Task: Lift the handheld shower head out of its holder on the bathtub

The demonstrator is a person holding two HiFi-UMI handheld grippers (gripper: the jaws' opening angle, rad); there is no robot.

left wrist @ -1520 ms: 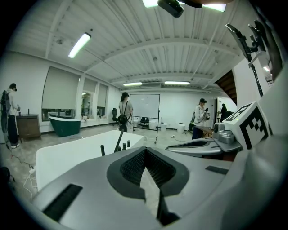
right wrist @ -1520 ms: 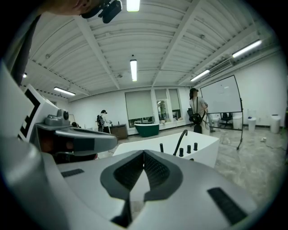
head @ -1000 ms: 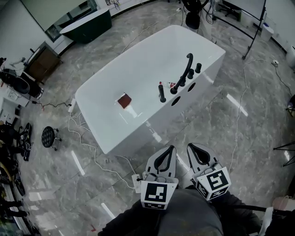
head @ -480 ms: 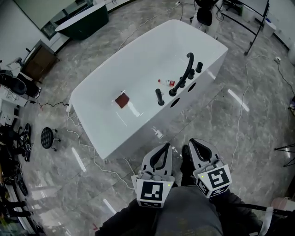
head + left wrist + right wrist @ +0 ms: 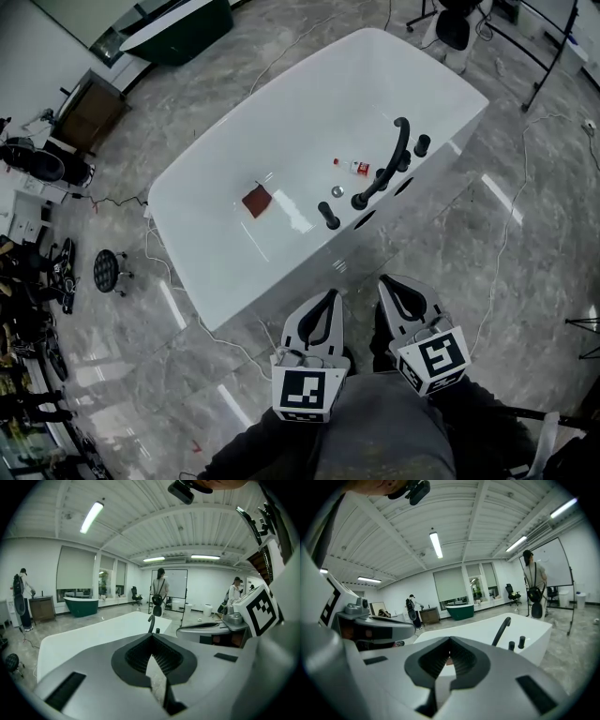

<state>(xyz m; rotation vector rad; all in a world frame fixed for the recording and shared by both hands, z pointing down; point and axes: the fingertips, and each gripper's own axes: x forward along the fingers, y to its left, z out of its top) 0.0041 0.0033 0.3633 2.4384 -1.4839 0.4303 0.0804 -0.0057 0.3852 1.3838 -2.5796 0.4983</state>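
Tub [image 5: 309, 112] bigger and closer than second ago; both grippers nearer its side, not touching it.
Left gripper [image 5: 328, 300]: jaws together, nothing in them.
Right gripper [image 5: 388, 287]: jaws together, nothing in them.
Inside tub: red square [image 5: 255, 201], then bottle [image 5: 354, 167].
Shower head [image 5: 329, 217]: black stick in holder on near rim, left of tap [image 5: 392, 161]. Stands about upright, long way up and down.
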